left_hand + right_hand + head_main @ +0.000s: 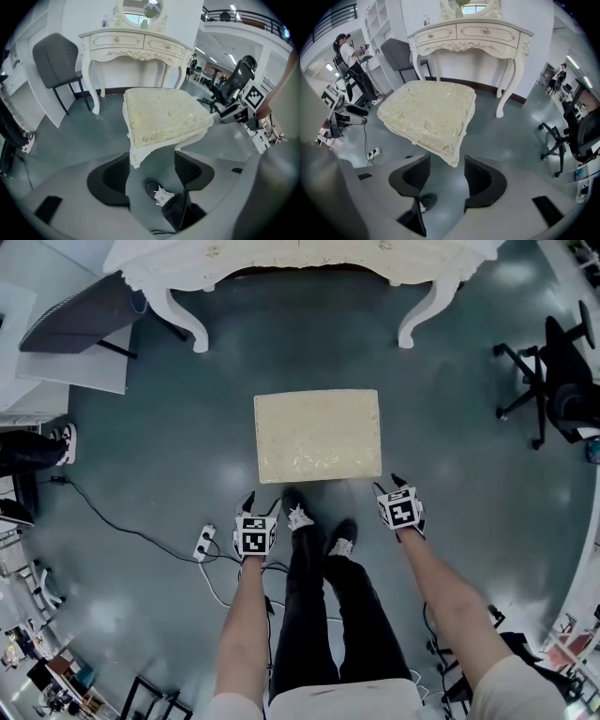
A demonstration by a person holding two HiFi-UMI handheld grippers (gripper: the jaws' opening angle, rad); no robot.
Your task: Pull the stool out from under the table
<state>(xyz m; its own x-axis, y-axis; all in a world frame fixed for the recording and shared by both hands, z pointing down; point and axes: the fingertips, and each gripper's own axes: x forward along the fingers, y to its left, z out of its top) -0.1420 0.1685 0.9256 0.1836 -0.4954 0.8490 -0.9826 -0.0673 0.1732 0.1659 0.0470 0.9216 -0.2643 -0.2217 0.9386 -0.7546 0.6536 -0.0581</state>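
step: stool (317, 435) looks clear of dressing table (150, 268) | L tool (262, 503), R tool (388, 486): jaws wide, gripping nothing, at near corners | next: prob. back off

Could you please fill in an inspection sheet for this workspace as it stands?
Surface: grey floor, glossy.
Job's things: stool stands upright, fully clear of the white table.
Clutter: nothing seen.
Grippers: left tongs and right tongs both open, each by a near corner of the stool, not gripping it.
Cables: power strip and cable on the floor, left of the left tongs.
Surroundings: grey chair beside the table; black office chair at right.
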